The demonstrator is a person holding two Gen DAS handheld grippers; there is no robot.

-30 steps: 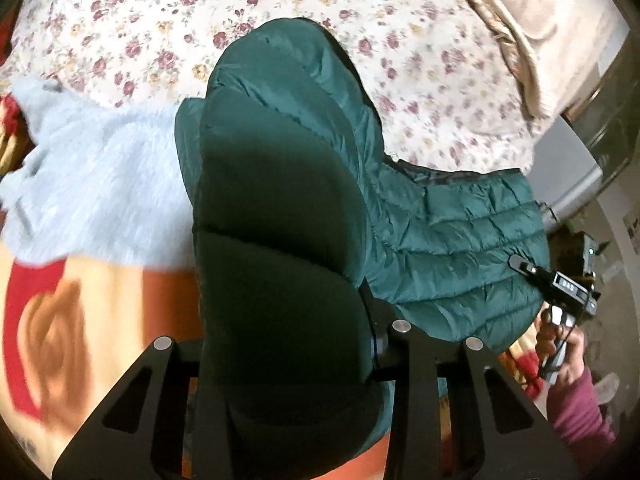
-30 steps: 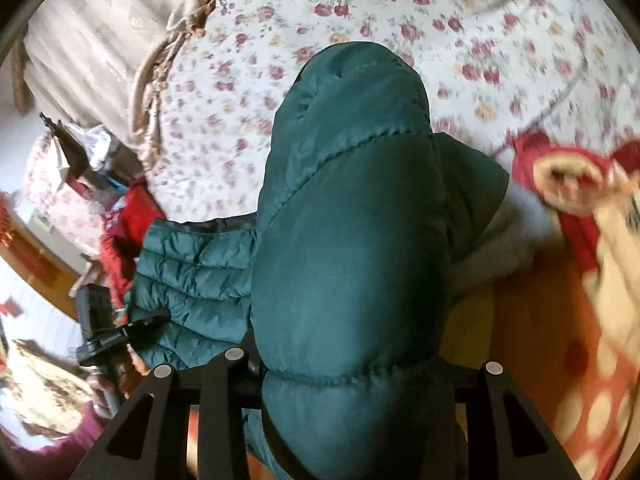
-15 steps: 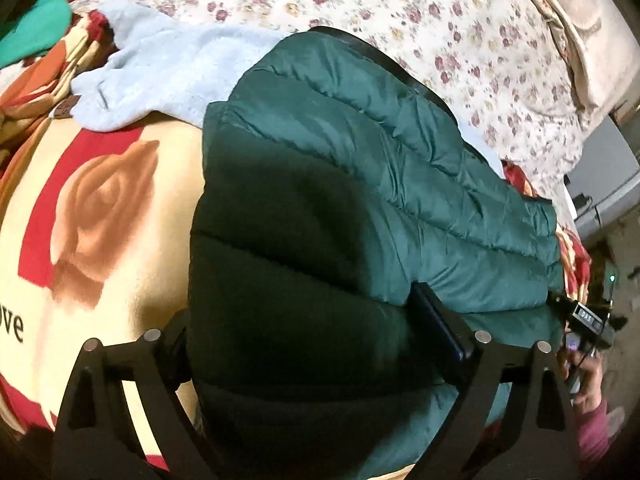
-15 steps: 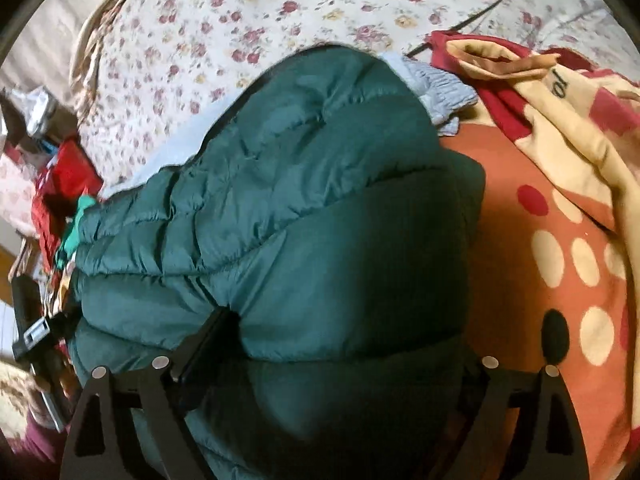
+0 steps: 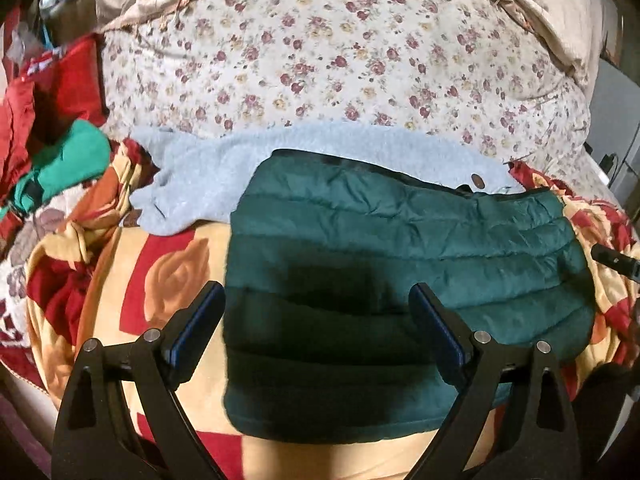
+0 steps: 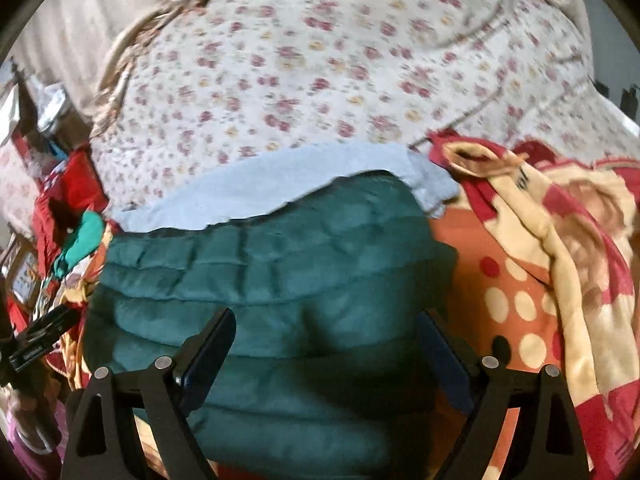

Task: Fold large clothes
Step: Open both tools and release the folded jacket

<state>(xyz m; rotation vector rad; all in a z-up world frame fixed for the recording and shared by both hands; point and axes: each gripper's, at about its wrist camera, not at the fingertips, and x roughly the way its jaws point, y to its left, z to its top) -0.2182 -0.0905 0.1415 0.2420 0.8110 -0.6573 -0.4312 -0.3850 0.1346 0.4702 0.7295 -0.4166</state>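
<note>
Left wrist view: dark green quilted puffer jacket (image 5: 400, 264) lies folded into a broad, roughly rectangular bundle at the centre and lower centre of the frame, horizontal stitch channels running across it, a dark zip edge along its upper side. It rests on a cream, red and orange patterned blanket (image 5: 168, 280) and overlaps the lower edge of a pale blue fleece garment (image 5: 208, 176) spread just above it. A white quilt with small red flowers (image 5: 340, 60) fills the upper half.

Right wrist view: the same jacket (image 6: 272, 280) occupies the centre, the blue fleece (image 6: 260, 184) showing along its upper edge, the blanket (image 6: 520, 280), here with cream dots on orange, at the right. This frame is blurred, so stitching and the quilt (image 6: 320, 60) print are soft.

The jacket's near edge is partly hidden behind the gripper fingers in both views and shaded dark; sleeves and collar cannot be made out. A heap of red and bright green fabric (image 5: 60, 140) at the left is cut by the frame edge.

Left gripper (image 5: 316, 300) points down at the jacket's near left part, its jaws spread wide after just opening, pads clear of the fabric. Right gripper (image 6: 328, 324) does likewise over the near right part, jaws also just opened wide, nothing gripped. The left gripper's body appears at the lower left of the right wrist view, a hand (image 6: 24, 412) dimly visible beneath it.
</note>
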